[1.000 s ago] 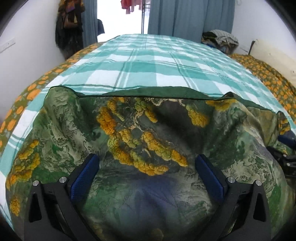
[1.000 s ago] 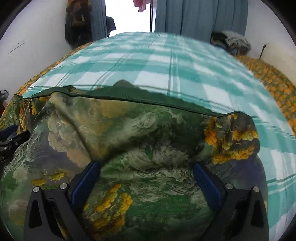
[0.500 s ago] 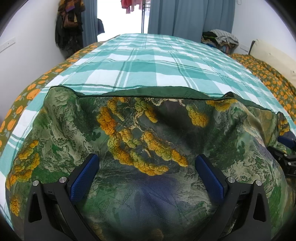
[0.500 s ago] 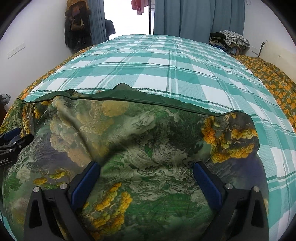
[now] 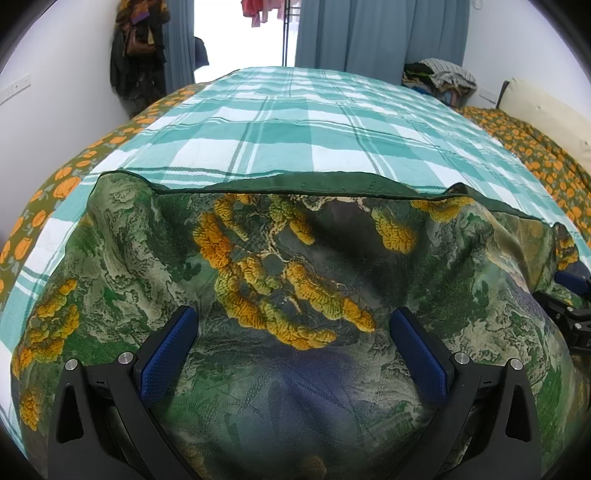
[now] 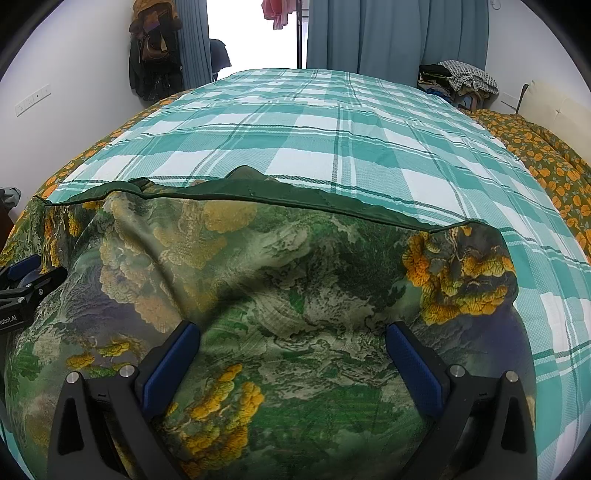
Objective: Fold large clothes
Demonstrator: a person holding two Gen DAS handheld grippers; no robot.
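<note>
A large green garment [image 5: 288, 266] printed with yellow-orange clusters lies folded on the bed, its dark green hem [image 5: 280, 186] toward the far side. My left gripper [image 5: 293, 325] is open just above the cloth, blue pads wide apart, nothing between them. The same garment [image 6: 280, 280] fills the right wrist view, its right corner [image 6: 476, 266] rounded over. My right gripper [image 6: 291, 336] is open over it too. Each gripper shows at the edge of the other's view: the right gripper [image 5: 570, 295] and the left gripper [image 6: 22, 288].
The bed is covered by a teal and white plaid sheet [image 5: 303, 125] over an orange-flowered cover [image 5: 535, 147]. A heap of clothes [image 5: 439, 77] sits at the far right corner. Blue curtains [image 6: 391, 33] and hanging bags [image 6: 151, 44] line the far wall.
Both grippers have drawn slightly back and up from the garment, showing more of the bed beyond. The garment lies as before, and both stay open.
</note>
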